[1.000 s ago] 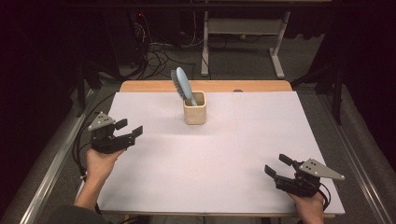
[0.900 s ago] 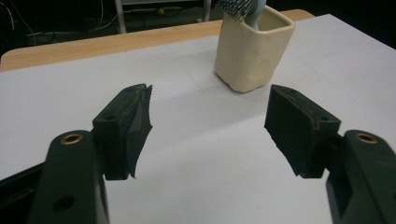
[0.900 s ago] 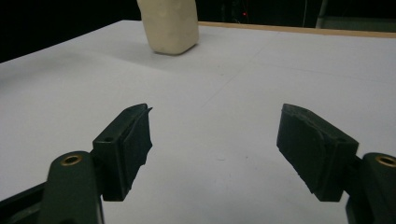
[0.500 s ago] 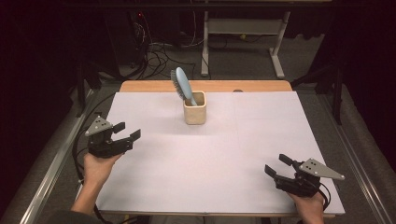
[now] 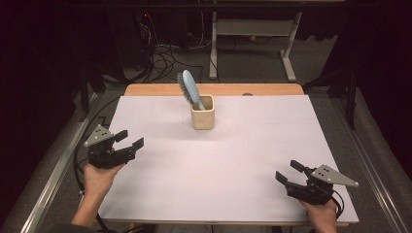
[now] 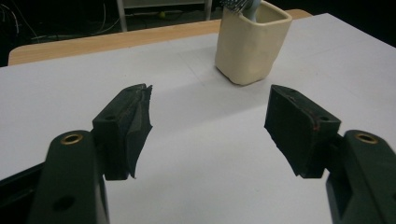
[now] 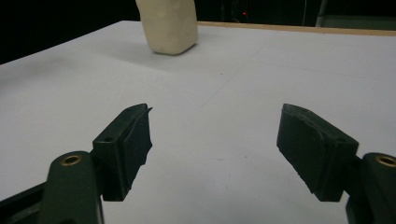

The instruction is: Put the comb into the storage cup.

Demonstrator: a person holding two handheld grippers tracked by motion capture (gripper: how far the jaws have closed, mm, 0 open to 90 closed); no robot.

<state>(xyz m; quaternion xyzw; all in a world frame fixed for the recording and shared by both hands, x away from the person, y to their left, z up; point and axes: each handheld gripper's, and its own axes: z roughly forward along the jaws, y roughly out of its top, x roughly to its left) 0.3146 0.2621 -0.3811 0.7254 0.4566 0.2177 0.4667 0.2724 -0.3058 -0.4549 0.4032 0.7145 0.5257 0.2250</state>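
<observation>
Two black grippers rest at the near corners of a table covered in smooth white paper [image 5: 223, 165], each held in a person's hand. The left gripper [image 5: 130, 140] sits at the near left edge, its two blocky matte jaws spread apart with nothing between them; the left gripper view shows brass-coloured rivets on its arms and bare paper in the gap. The right gripper [image 5: 287, 172] lies at the near right corner, a grey three-cornered plate on top, its two jaws likewise standing wide and empty. Farther back, near the middle of the table's far half and well apart from both grippers, stands one cream-coloured cup [image 5: 202, 111], squarish with rounded corners and a slightly uneven, clay-like wall. One pale blue hairbrush [image 5: 190, 88] stands in it handle down, leaning left, its oval head and dark bristles above the rim. Beyond the paper runs a strip of bare wooden tabletop [image 5: 272, 89].
</observation>
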